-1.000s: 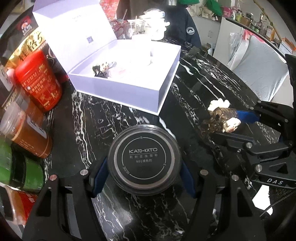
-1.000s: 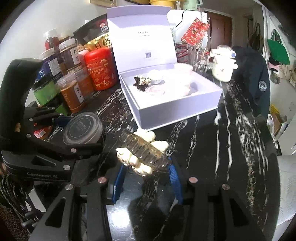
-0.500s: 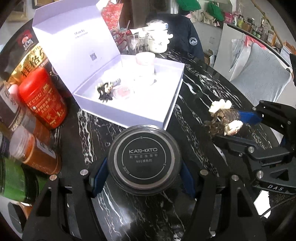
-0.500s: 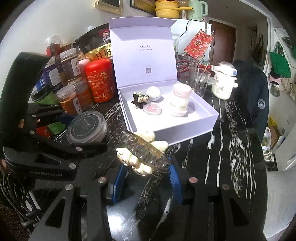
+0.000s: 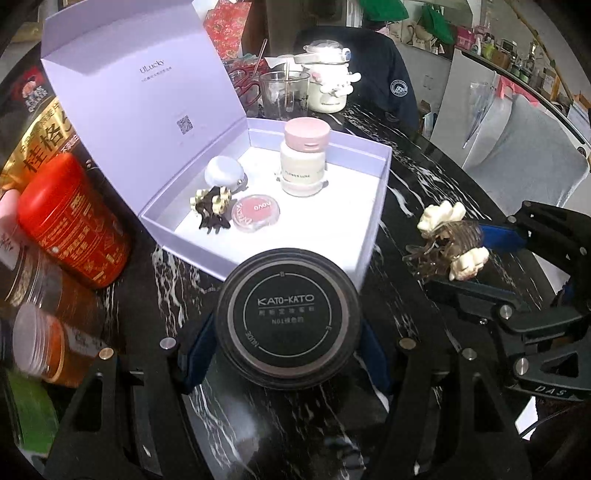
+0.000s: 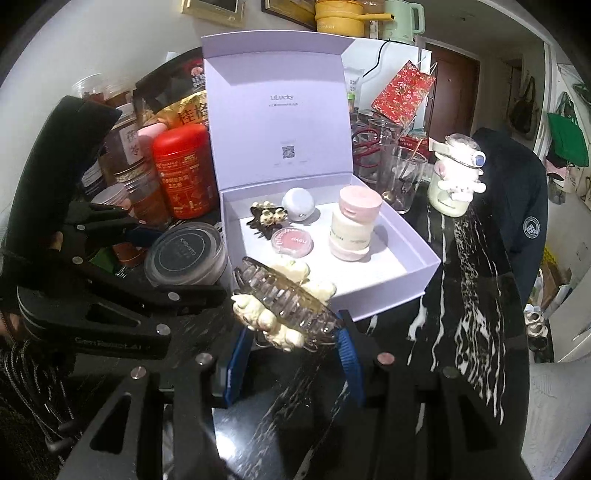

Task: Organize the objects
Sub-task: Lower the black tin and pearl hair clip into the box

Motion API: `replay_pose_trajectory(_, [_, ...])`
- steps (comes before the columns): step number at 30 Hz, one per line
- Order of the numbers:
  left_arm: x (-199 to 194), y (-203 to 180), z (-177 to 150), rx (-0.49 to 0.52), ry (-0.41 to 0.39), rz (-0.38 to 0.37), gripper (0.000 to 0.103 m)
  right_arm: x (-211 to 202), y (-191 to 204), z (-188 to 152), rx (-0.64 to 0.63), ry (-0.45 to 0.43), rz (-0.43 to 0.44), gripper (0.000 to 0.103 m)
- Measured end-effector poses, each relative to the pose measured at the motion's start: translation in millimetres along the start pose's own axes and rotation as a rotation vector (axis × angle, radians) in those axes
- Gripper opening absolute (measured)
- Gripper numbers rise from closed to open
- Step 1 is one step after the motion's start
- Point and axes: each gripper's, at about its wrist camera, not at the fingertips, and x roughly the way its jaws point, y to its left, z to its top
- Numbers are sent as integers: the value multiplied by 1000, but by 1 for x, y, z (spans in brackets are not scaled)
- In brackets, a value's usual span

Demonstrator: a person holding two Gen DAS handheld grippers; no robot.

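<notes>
beside the box (image 5: 373,206), crowded jars (image 5: 70,221)

I work at a black marble table (image 6: 476,280) with white veins, glare streaking its far right side. Beyond it a pale wall (image 6: 122,40) carries framed pictures (image 6: 214,9) at the top, and a dark brown door (image 6: 452,92) stands far right. A dark jacket (image 6: 517,206) drapes a chair at the table's right edge, with green bags (image 6: 565,136) hanging beyond.
</notes>
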Motion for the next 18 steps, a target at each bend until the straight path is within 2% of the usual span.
replay_pose_trajectory(18, [49, 10, 51, 50, 17, 16, 67, 50, -35, 32, 5, 25, -2, 46])
